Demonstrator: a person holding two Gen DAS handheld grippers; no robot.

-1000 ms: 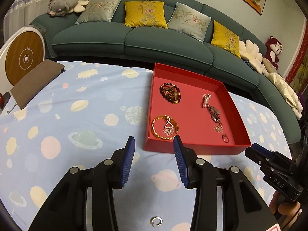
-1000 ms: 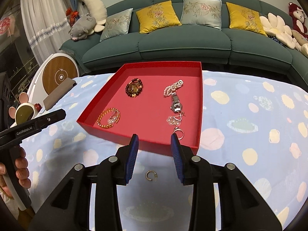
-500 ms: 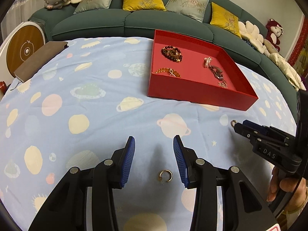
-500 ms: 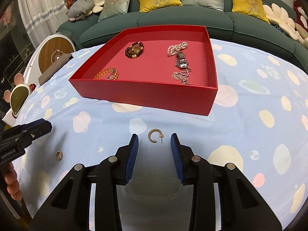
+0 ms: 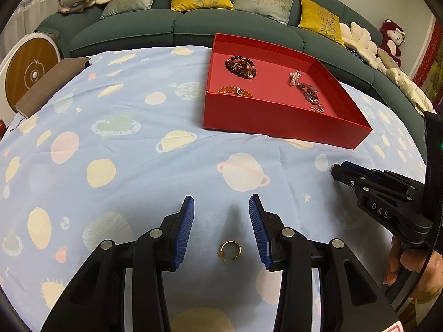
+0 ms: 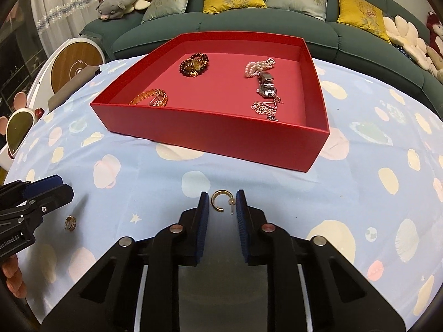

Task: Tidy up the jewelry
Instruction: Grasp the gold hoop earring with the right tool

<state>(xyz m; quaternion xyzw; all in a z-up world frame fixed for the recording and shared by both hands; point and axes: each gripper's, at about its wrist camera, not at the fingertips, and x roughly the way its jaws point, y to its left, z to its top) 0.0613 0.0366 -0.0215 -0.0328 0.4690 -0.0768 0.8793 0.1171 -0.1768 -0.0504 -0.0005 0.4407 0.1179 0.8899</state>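
My right wrist camera shows both gold hoop earrings at once, while my left one shows only the one beneath it. My left gripper [image 5: 221, 204] hangs with its blue pads spread wide, and a small gold open-hoop earring [image 5: 230, 250] lies on the planet-print blue tablecloth [image 5: 110, 144] between them, touching neither. My right gripper [image 6: 221, 202] has narrowed but not closed around a second gold C-shaped hoop earring with a post [image 6: 220, 200], lying flat just before the near wall of the shallow red cardboard tray [image 6: 221, 127]. Inside the tray sit a dark bead bracelet [image 6: 193, 65], an amber bangle [image 6: 151, 98], a pearl strand [image 6: 257, 66] and a silver watch [image 6: 266, 84]. Open cloth lies between both earrings and the tray, with the green sofa [image 6: 249, 19] behind
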